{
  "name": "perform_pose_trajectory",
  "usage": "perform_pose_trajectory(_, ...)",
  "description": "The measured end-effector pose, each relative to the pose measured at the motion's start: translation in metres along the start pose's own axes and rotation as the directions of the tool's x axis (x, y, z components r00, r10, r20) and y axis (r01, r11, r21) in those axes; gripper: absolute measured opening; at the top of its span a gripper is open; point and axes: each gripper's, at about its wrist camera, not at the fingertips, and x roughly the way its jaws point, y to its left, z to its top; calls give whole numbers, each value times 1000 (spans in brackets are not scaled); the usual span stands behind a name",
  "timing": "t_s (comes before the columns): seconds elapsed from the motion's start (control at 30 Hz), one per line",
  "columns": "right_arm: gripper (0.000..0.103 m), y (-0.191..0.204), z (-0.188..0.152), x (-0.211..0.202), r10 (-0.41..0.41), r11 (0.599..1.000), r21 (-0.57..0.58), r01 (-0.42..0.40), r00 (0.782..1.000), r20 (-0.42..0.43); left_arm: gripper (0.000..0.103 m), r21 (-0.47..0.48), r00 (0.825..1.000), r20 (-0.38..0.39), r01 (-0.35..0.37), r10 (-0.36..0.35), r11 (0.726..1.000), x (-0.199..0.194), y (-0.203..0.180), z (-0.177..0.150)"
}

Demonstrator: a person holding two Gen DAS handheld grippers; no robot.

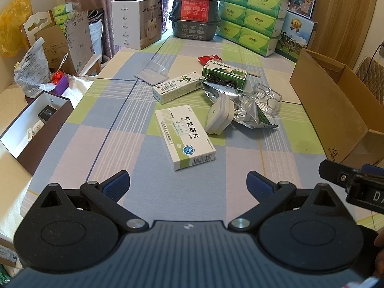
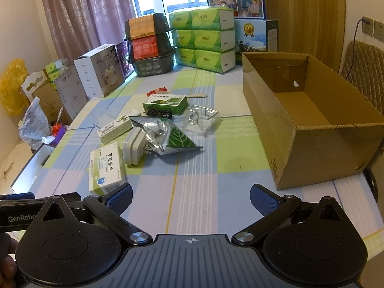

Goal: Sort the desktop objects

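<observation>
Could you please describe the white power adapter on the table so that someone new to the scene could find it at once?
Start at the big open cardboard box on the table's right side and look left to the clutter on the checked tablecloth. The power adapter lies against the crumpled silver foil bag, just beyond the nearest medicine box. It alone is a plain white rounded block with metal prongs.

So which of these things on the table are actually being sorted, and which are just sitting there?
Likely being sorted:
- white and green medicine box
- long white ointment box
- green carton
- white plug adapter
- crumpled silver foil bag
- clear plastic holder
- open brown cardboard box, probably the bin

Just lying about:
- green tissue packs
- stacked black bowls
- white appliance box
</observation>
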Motion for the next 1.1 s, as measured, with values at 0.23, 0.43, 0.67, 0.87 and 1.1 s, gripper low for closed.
perform_pose_trajectory(0.23, 101, 1, 12, 2, 30, 998, -57, -30, 1000, 2, 102, -38, 999, 24, 41, -40, 998, -3, 9, 7)
perform_pose_trajectory(0.43, 101, 3, 24, 14, 69, 991, -113, -68, 998, 9, 102, -40, 999, 26, -29, 30, 999, 14, 29, 18)
perform_pose_trajectory(0.67, 101, 13, 32, 52, 121, 976, -183, -118, 993, 3, 102, -39, 1000, -15, -20, 19, 999, 44, 41, 20)
perform_pose_trajectory(0.87, 101, 9, 39, 100, 154, 961, -220, -169, 985, -81, 102, -33, 998, -55, 10, -12, 999, 77, 39, 24)
perform_pose_trajectory(1.1, 101, -9, 45, 148, 152, 953, -240, -183, 978, -145, 101, -13, 995, -88, 46, -47, 999, 115, 30, 34)
